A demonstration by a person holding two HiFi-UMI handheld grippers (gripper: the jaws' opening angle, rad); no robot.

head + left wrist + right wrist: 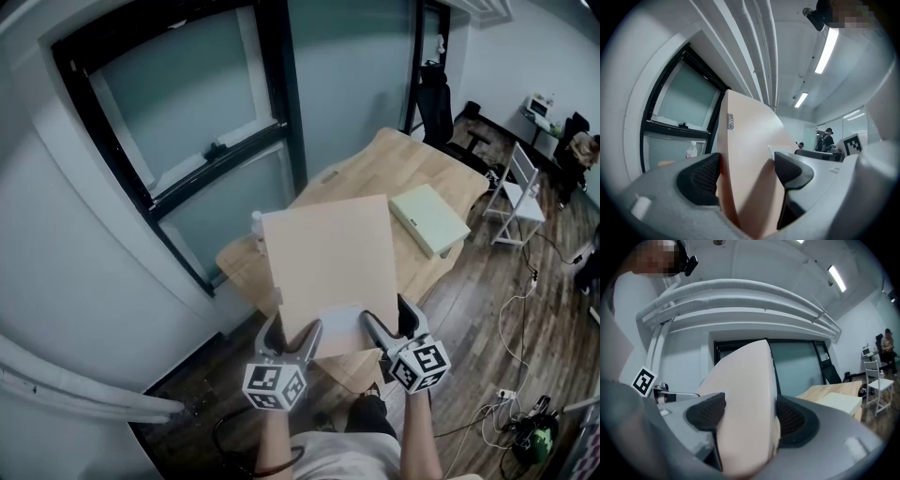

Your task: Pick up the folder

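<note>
A large beige folder [330, 262] is held up above the wooden table [394, 169], tilted toward the window. My left gripper [298, 343] is shut on the folder's near left corner, and my right gripper [380, 330] is shut on its near right corner. A white label [339, 323] sits on the near edge between them. In the left gripper view the folder [750, 168] stands between the black pads [704, 178]. The right gripper view shows the folder [747, 399] squeezed between both pads [790, 420].
A pale green box [428, 218] lies on the table's right side. A small bottle [257, 225] stands at the table's left edge by the black-framed window [197, 122]. A white chair [518, 192] and cables lie on the wood floor at right.
</note>
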